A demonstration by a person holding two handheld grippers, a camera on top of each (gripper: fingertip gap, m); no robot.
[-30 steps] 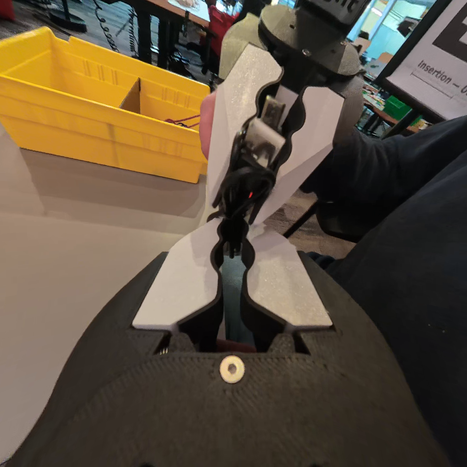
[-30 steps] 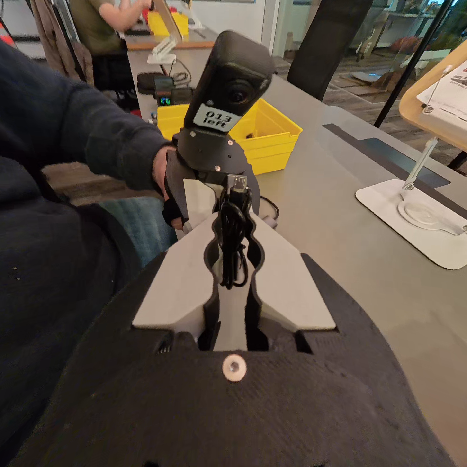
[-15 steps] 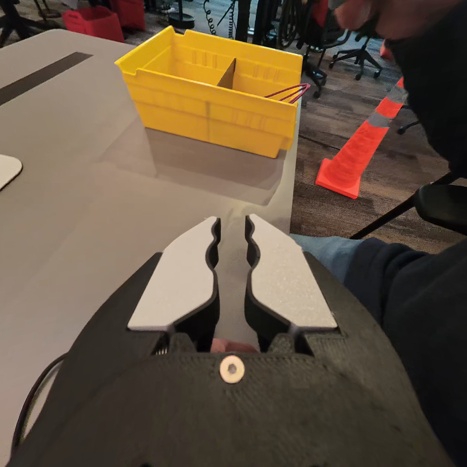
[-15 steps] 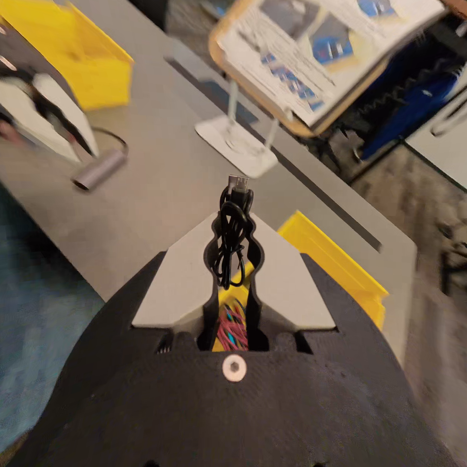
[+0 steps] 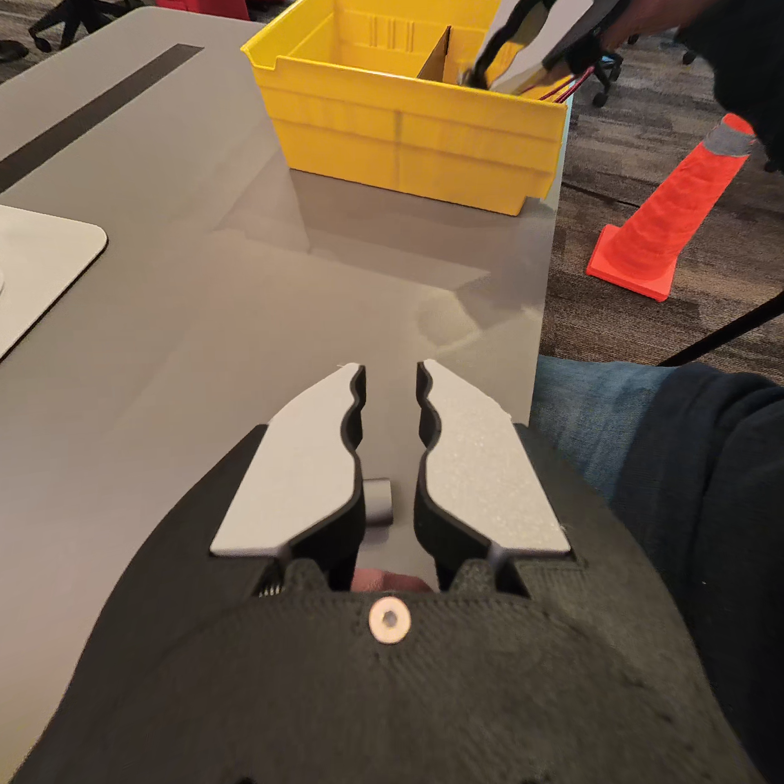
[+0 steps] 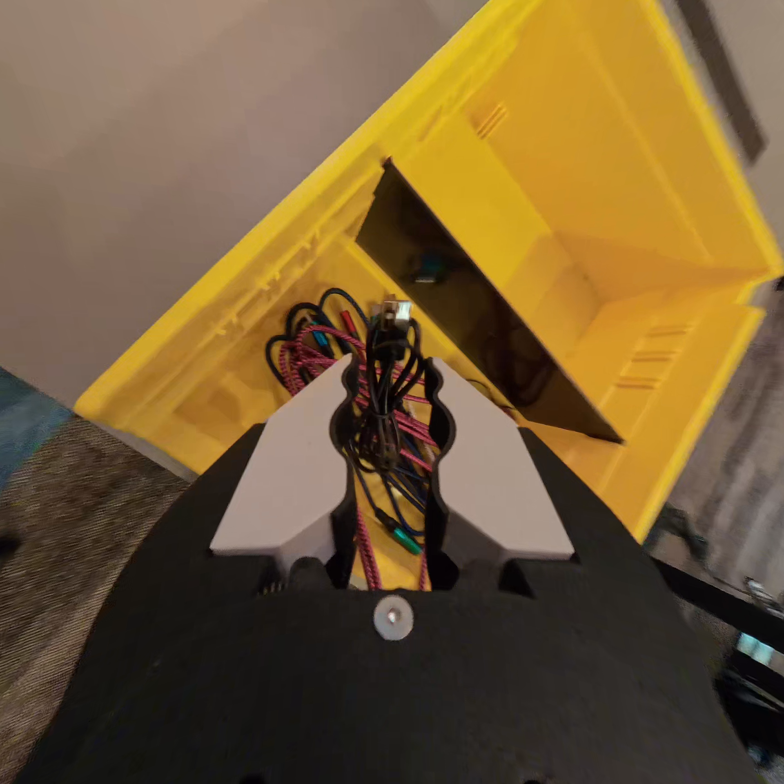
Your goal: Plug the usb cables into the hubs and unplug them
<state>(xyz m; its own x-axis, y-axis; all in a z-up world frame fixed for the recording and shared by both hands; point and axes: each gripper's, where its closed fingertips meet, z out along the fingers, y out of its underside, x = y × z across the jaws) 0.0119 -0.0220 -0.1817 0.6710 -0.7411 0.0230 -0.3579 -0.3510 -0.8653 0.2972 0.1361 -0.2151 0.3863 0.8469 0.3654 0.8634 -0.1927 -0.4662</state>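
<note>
Cable (image 6: pixel 384 382), bundled black, is clamped between the right gripper's (image 6: pixel 390 365) fingers at frame centre, above the bin's (image 6: pixel 551 220) cable-filled compartment. A put-away step is judged; release is needed next. Left gripper (image 5: pixel 390 373) is held open, empty, over the hub (image 5: pixel 377 502).

In the left wrist view we see only one end of the grey hub (image 5: pixel 377 502), low between the left gripper (image 5: pixel 390 371) fingers, its remainder hidden behind them, and the right gripper (image 5: pixel 515 63) over the yellow bin (image 5: pixel 403 140) is blurred and cut off by the top edge. The white pad (image 5: pixel 38 271) on the bench (image 5: pixel 178 339) runs off the left edge. In the right wrist view everything is smeared, so we cannot make out the plug type on the black cable bundle (image 6: pixel 384 382), nor the small dark item (image 6: pixel 428 271) by the bin's divider (image 6: pixel 479 322)
</note>
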